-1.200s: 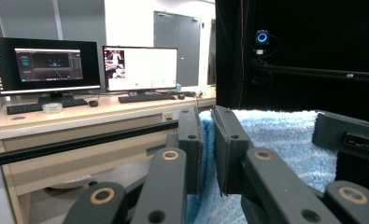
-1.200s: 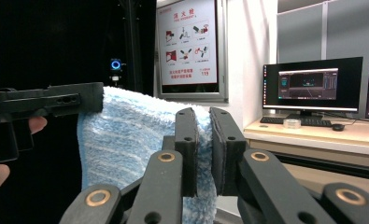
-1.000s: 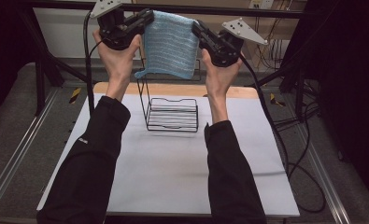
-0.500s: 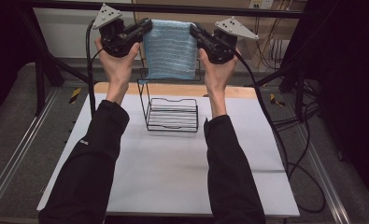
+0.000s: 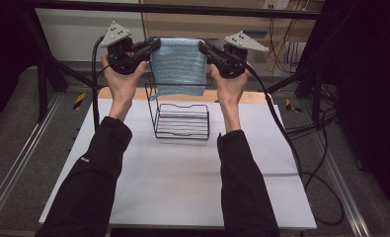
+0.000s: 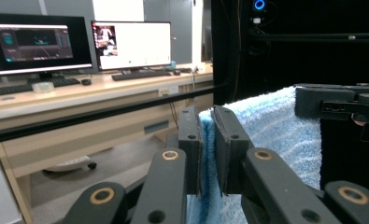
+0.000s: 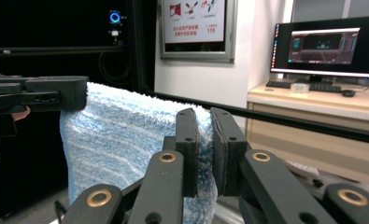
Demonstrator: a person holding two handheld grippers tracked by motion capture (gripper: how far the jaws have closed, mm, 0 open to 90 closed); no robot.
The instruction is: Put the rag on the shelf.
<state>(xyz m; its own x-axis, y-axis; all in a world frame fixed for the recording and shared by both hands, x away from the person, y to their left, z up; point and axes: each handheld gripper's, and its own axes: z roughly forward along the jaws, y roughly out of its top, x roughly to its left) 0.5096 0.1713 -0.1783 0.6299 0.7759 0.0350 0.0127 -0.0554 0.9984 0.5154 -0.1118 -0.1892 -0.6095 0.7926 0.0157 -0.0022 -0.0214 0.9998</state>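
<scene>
A light blue striped towel (image 5: 178,66) hangs stretched between my two grippers, high above the table. My left gripper (image 5: 154,45) is shut on its upper left corner, and my right gripper (image 5: 203,47) is shut on its upper right corner. Below the towel stands a black wire rack (image 5: 181,120) on the white table top (image 5: 182,177). In the left gripper view the towel (image 6: 275,126) is pinched between the jaws of my left gripper (image 6: 207,140). In the right gripper view the towel (image 7: 126,135) is pinched by my right gripper (image 7: 205,140), with the other gripper (image 7: 42,95) holding the far corner.
Black frame bars (image 5: 182,9) run across behind the table. Cables (image 5: 291,143) trail off to the right. Desks with monitors (image 6: 131,44) stand beyond the frame. Metal rails (image 5: 15,168) run along the floor at both sides.
Both grippers have raised the towel and levelled it, its top edge now pulled straight and flat between them. The rack has not moved.
</scene>
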